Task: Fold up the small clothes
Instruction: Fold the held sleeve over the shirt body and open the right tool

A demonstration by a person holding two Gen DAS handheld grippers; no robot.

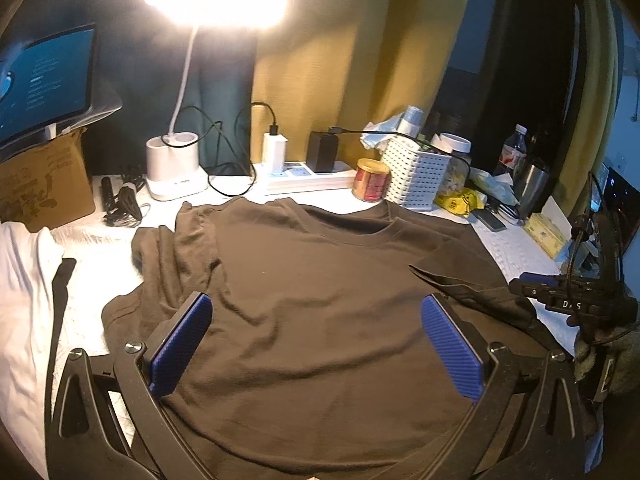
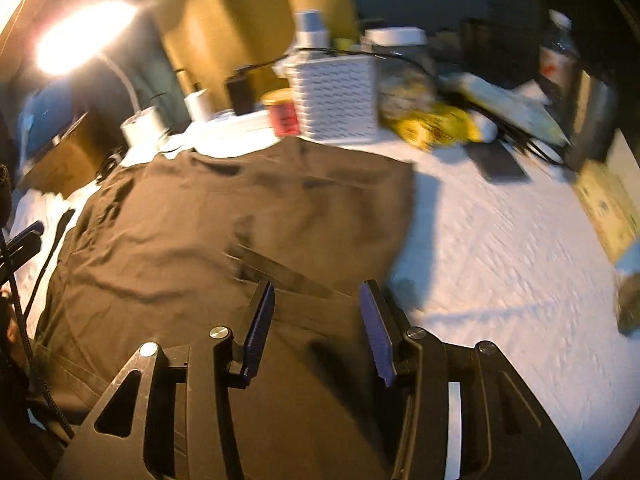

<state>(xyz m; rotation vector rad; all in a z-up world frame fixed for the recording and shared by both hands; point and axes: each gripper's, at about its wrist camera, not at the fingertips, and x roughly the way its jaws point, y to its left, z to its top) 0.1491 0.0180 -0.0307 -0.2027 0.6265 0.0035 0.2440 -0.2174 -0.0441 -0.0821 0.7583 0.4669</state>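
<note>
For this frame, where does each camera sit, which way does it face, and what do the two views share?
Left wrist: on the left gripper, jaws wide, looking across the brown T-shirt toward the lamp; the right gripper shows at the right edge.
Right wrist: on the right gripper, open over the shirt's folded-in right side, blurred.
Shared: shirt, white basket, red can, lamp.

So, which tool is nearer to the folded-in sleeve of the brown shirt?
Right. The right tool hangs open just over the folded-in sleeve at the brown shirt's right edge. The left tool is open over the middle of the shirt, farther from that sleeve.
</note>
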